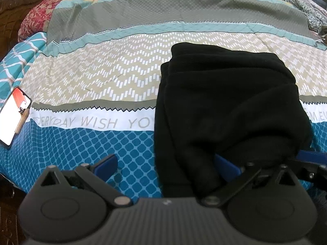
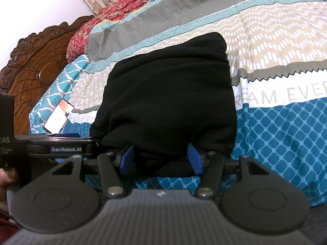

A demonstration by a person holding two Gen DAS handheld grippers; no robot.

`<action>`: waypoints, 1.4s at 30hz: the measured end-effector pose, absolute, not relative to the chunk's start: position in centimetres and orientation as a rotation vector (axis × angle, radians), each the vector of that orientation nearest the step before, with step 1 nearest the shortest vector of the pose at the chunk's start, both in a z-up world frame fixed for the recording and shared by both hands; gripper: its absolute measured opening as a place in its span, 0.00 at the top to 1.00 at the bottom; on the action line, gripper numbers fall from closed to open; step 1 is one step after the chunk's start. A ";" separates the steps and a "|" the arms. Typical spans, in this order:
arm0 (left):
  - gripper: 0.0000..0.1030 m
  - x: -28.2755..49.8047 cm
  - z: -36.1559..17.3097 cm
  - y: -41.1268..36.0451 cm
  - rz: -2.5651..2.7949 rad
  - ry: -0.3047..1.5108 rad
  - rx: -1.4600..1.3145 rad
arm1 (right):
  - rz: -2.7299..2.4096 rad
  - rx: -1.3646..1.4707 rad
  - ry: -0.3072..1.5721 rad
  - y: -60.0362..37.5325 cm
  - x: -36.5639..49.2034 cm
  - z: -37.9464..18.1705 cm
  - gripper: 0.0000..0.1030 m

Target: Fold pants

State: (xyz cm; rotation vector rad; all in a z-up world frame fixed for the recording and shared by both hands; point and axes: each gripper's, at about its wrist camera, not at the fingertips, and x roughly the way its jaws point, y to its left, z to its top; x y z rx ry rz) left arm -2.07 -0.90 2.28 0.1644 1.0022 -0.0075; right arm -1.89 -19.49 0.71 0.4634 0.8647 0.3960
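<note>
The right hand-held gripper (image 2: 161, 159) has its blue pads spread about halfway, straddling the near edge of the folded black pants (image 2: 167, 100) without clearly pinching them. The left hand-held gripper (image 1: 165, 165) stands wide, one pad over bare bedspread, the other tucked against the pants' near left corner. The pants lie on a patterned bedspread (image 1: 92, 77). A phone (image 1: 13, 115) lies at the bed's left edge, near the carved wooden headboard (image 2: 38, 67).

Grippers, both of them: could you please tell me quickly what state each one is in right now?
Left gripper: open, its right finger against the black pants, gripping nothing.
Right gripper: open, jaws straddling the pants' near edge, not clamped.
</note>
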 end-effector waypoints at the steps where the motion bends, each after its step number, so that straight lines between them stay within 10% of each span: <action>1: 0.00 -2.1 2.3 -1.0 -0.006 1.002 0.171 | 0.395 0.463 0.865 -19.5 -1.9 0.7 0.41; 42: 0.00 -1.9 2.7 -1.2 -0.003 1.013 0.170 | 0.387 0.435 0.875 -19.4 -1.8 0.9 0.40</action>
